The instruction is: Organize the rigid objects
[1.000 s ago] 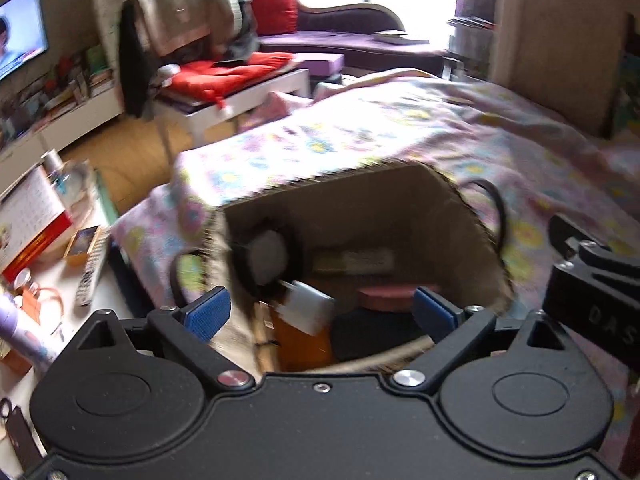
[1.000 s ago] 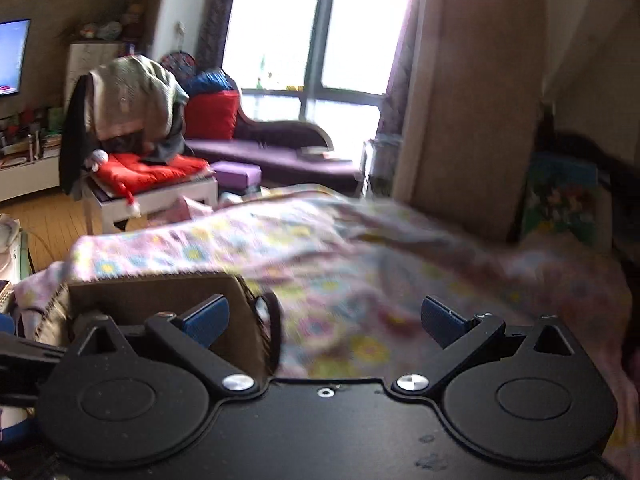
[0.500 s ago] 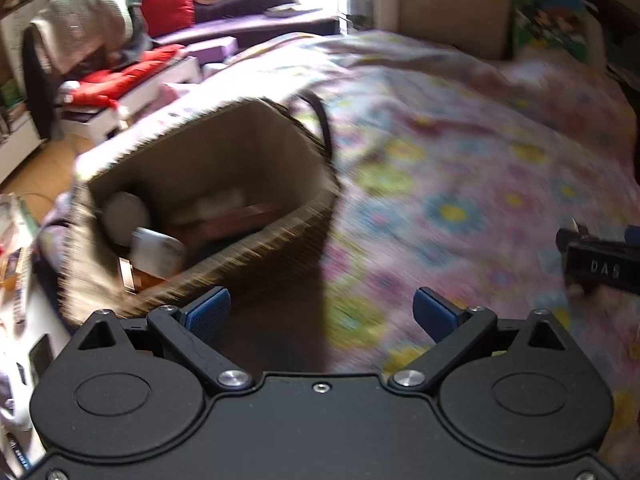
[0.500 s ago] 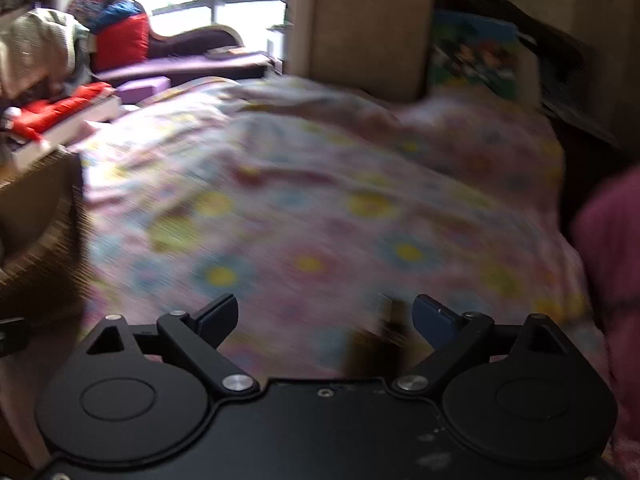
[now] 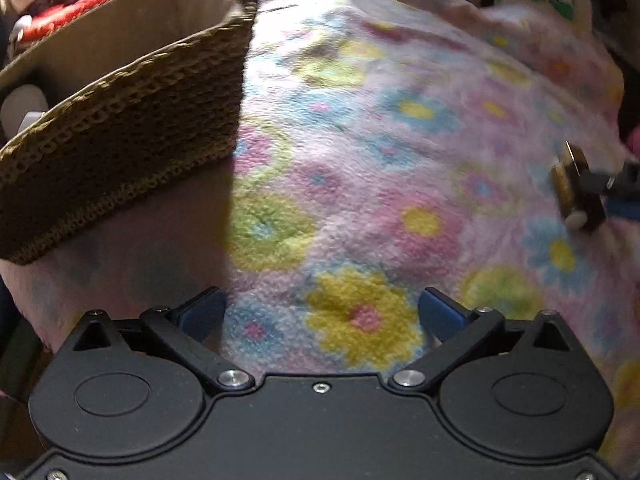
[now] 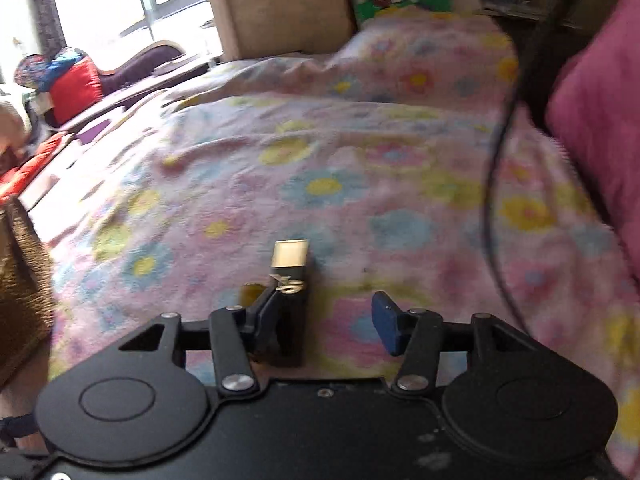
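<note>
While closing, right gripper (image 6: 326,322) straddles dark bottle (image 6: 291,280).

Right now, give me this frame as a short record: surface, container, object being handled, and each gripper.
surface: flowered blanket spread over a bed
container: brown woven basket standing on the blanket, at the left of the left wrist view
object: small dark block with a gold end, lying on the blanket
right gripper: jaws closing around the block; one pad touches it, the other is still apart
left gripper: open, nothing between its fingers, over bare blanket
</note>
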`<state>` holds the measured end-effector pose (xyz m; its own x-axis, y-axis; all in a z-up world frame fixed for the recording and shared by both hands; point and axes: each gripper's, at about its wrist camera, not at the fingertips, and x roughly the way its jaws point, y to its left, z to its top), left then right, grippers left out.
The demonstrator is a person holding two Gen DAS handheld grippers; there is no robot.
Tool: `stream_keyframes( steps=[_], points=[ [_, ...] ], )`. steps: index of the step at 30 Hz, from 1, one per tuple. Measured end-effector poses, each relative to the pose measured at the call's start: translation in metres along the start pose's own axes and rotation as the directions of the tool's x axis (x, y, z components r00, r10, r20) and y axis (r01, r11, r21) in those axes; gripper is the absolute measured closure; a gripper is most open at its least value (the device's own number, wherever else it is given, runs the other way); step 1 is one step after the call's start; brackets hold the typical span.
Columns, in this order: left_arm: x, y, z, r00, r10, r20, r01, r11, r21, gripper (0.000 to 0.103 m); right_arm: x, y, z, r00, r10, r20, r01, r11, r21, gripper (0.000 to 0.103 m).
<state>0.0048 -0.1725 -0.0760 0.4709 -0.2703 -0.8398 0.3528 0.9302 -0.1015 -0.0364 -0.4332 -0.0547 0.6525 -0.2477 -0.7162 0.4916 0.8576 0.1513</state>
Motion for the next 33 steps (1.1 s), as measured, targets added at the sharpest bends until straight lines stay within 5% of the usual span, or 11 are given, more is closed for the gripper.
stream_keyframes(
  steps=[4,11,18,25,29,33],
  points=[
    [-0.002,-0.001,-0.006,1.000,0.010,0.013,-0.010,1.000,-0.003,0.002,0.011,0.019,-0.007,0.992,0.104,-0.069,-0.105,0.994,-0.007,0.070],
    [-0.004,0.003,-0.005,1.000,0.008,0.024,-0.007,1.000,-0.016,0.003,0.019,0.073,-0.020,0.988,0.139,-0.073,-0.148,0.981,-0.129,0.070],
    [0.010,0.027,0.036,0.996,0.084,0.008,-0.082,0.990,-0.112,0.004,0.022,0.078,-0.022,0.990,0.128,-0.060,-0.137,0.974,-0.182,0.070],
    [0.011,0.032,0.034,0.997,0.057,0.059,-0.050,0.993,-0.106,0.024,0.016,0.072,-0.024,0.990,0.129,-0.060,-0.138,0.971,-0.196,0.068],
    [0.005,0.028,0.033,0.996,0.006,0.088,0.002,0.996,-0.092,0.053,0.016,0.074,-0.026,0.991,0.123,-0.052,-0.131,0.971,-0.202,0.068],
    [0.006,0.014,0.035,0.994,0.000,0.108,0.004,0.999,-0.042,0.071,0.015,0.074,-0.027,0.991,0.122,-0.046,-0.129,0.969,-0.210,0.066]
  ],
)
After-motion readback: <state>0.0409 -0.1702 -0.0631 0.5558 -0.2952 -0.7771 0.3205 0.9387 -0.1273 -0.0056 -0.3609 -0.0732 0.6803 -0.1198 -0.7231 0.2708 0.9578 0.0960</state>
